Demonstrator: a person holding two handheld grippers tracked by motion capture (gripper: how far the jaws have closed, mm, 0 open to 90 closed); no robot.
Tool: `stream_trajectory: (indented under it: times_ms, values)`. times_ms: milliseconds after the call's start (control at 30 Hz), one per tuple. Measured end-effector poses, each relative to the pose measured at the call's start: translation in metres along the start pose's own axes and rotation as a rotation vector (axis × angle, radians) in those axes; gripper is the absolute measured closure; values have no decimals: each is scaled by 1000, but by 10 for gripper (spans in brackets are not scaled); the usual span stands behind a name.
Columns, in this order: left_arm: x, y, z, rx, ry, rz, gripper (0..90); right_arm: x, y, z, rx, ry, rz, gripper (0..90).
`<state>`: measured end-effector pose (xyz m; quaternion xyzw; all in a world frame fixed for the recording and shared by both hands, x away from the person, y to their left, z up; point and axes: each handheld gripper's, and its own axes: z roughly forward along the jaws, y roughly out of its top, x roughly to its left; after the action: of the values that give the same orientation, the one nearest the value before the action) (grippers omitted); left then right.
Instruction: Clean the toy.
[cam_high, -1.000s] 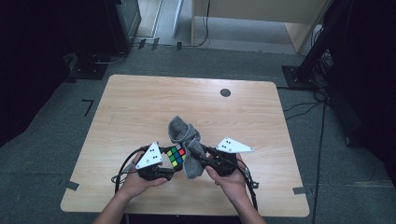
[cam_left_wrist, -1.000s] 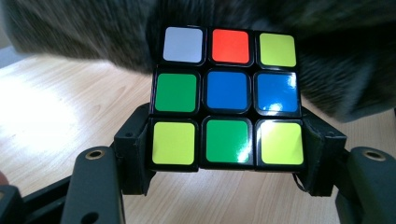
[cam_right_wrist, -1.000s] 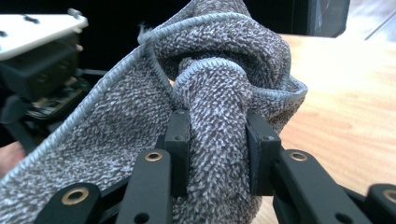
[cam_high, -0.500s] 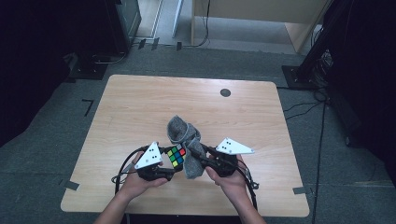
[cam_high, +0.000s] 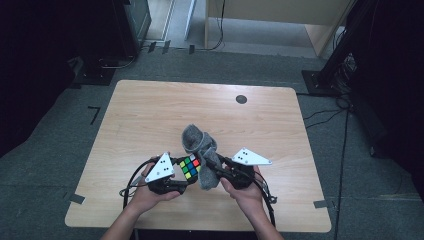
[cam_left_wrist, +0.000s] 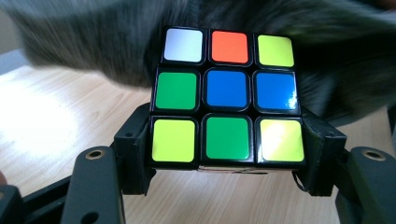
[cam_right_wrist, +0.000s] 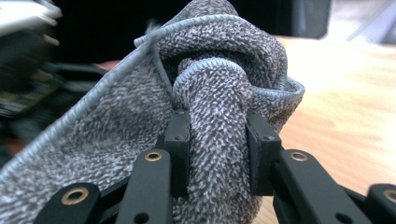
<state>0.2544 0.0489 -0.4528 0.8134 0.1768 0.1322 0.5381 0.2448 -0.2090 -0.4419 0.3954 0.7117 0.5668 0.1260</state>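
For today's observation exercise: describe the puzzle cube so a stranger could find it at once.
Start at the wooden table, near edge, where two hands meet. The left gripper clamps the puzzle cube, touching a grey cloth. Only it has bright coloured squares.

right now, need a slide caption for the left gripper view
Left gripper shut on a scrambled cube, grey cloth blurred behind, above the wooden table.
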Motion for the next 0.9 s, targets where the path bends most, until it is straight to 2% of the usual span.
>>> stream_trajectory:
  times_ms: [33, 100, 167, 267, 367, 533, 600, 733, 800, 833, 900]
  values:
    - [0, 0, 0, -1, -2, -2, 342, -3, -2, 1, 14, -20, 3, 676]
    - [1, -1, 0, -6, -9, -10, 342, -5, -3, 1, 16, -16, 13, 676]
    - [3, -2, 1, -5, -12, -19, 343, -1, 1, -1, 5, -9, -1, 677]
    - [2, -3, 3, 4, -9, -18, 342, 9, 8, -6, -32, 40, -9, 677]
    - [1, -2, 1, -3, -8, -11, 343, 13, 11, -7, -30, 33, -31, 677]
    - [2, 1, -3, -40, -22, -28, 343, -5, 3, -3, 2, 14, 50, 678]
    - [3, 1, -4, -42, -27, -35, 343, -6, 3, -3, 0, 17, 59, 678]
    - [3, -2, 1, -6, -9, -23, 343, 9, 11, -7, -34, 47, 12, 677]
    - [2, -1, 0, -5, -4, -16, 343, 14, 12, -6, -31, 30, -21, 676]
    - [1, -1, -1, -11, -5, -11, 343, 13, 11, -6, -33, 25, -24, 676]
    - [1, 0, -4, -45, -24, -12, 342, 6, 6, -4, -32, 17, 11, 675]
